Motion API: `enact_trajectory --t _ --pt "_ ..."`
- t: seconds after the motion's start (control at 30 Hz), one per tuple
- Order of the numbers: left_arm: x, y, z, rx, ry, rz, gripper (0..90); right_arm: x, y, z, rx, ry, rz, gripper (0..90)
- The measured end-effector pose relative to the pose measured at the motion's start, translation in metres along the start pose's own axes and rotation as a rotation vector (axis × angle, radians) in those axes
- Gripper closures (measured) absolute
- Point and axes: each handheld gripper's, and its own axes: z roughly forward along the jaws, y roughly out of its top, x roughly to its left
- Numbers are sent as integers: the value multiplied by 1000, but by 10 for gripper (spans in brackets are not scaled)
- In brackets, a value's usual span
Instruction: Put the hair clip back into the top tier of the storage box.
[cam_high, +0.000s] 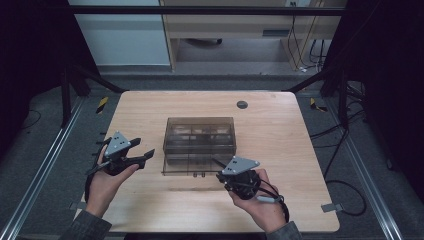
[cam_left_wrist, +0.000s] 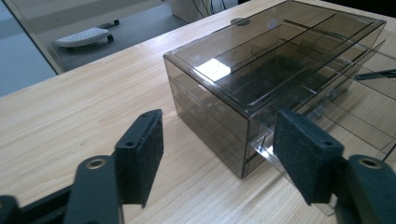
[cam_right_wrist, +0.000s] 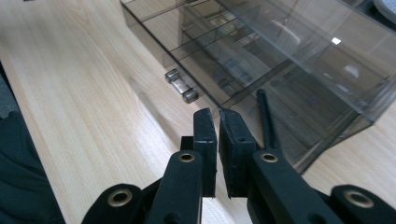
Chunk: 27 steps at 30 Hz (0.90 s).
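So the smoky clear drawer box (cam_high: 199, 142) sits mid-surface (cam_high: 280, 125), and its bottom drawer (cam_high: 192, 167) is already slid out toward the near edge, little knob (cam_right_wrist: 182, 88) sticking out front. Right tongs (cam_high: 219, 176) are pinched shut on the drawer's near-right front edge, looks like a thin lip of the plastic is caught between the pads. Left tongs (cam_high: 145, 148) hover off the box's left side, jaws partly apart, nothing in them. I'd say opening is basically done; drawer looks empty, so whatever filling or closing comes next is all still left.
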Motion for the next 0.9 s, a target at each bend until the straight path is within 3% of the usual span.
enact_trajectory --t 0.13,0.43,0.77,0.9 --pt "-6 10 1 10 -11 18 447 5 -5 6 4 16 -3 854" --pt "-18 32 5 9 18 38 575 12 -14 18 5 33 7 855" --pt "-39 41 16 -7 74 53 692 16 -24 28 11 25 18 852" --pt "-45 43 18 -34 109 39 737 17 -29 32 13 26 20 853"
